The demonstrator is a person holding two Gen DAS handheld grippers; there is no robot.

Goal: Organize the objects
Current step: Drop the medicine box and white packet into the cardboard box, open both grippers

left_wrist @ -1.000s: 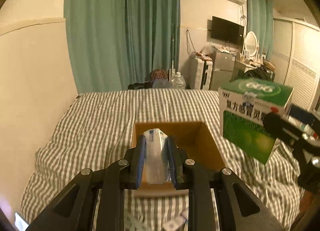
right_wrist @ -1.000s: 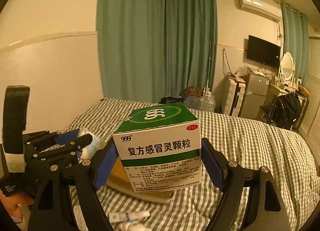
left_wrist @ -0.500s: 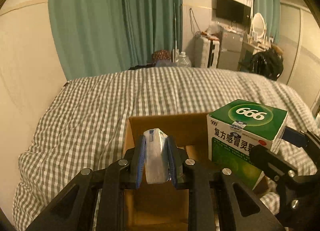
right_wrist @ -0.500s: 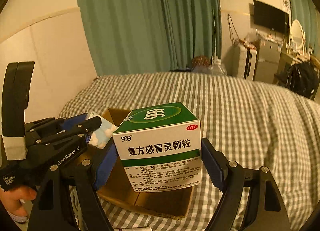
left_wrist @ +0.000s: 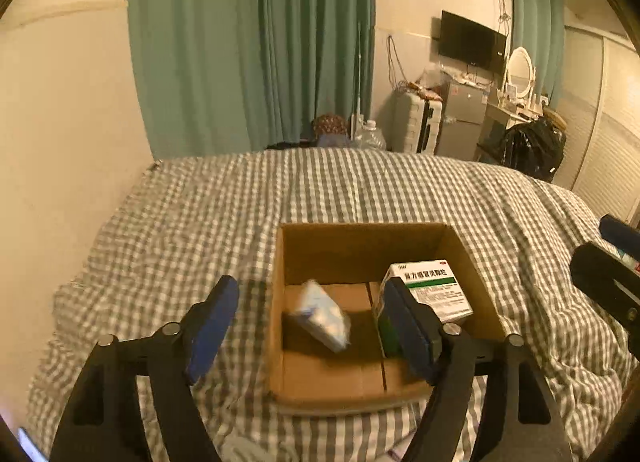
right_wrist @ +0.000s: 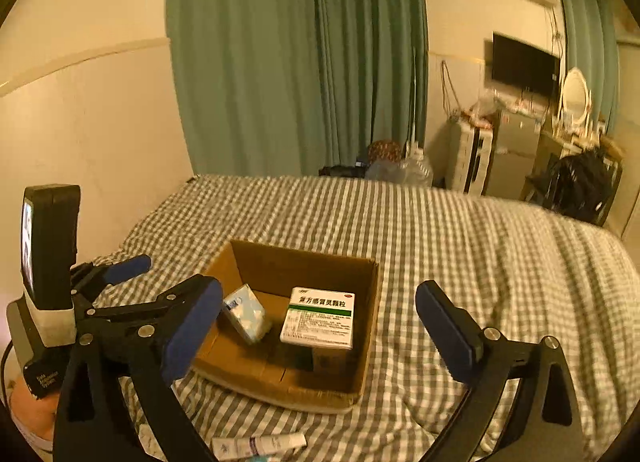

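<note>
Two items now inside the cardboard box (right_wrist: 296, 342), both released within the last second.

Item 1: green-and-white medicine carton (right_wrist: 320, 318), held half a second ago between the right gripper's fingers above the box. It now lies label-up in the right half of the box, close against the right wall; seen likewise from the left wrist (left_wrist: 432, 294).

Item 2: small white-and-blue packet (right_wrist: 246, 314), formerly pinched by the left gripper. It now sits tilted in the left half of the box. The left wrist view shows it blurred (left_wrist: 322, 316), so it may not have settled; whether it leans on the left wall cannot be told.

Left gripper (left_wrist: 316, 326): fingers spread wide, holding nothing, poised above the near-left part of the box. Right gripper (right_wrist: 320, 326): fingers spread wide, holding nothing, straddling the box from the near side.

Box: resting on the checked bed cover (right_wrist: 460, 262), flaps open, floor space free between and behind the two items.

Outstanding: a white tube (right_wrist: 260, 442) lies on the bed cover just in front of the box. By judgement, two placements are complete and both grippers are free for the tube and anything beside it.
</note>
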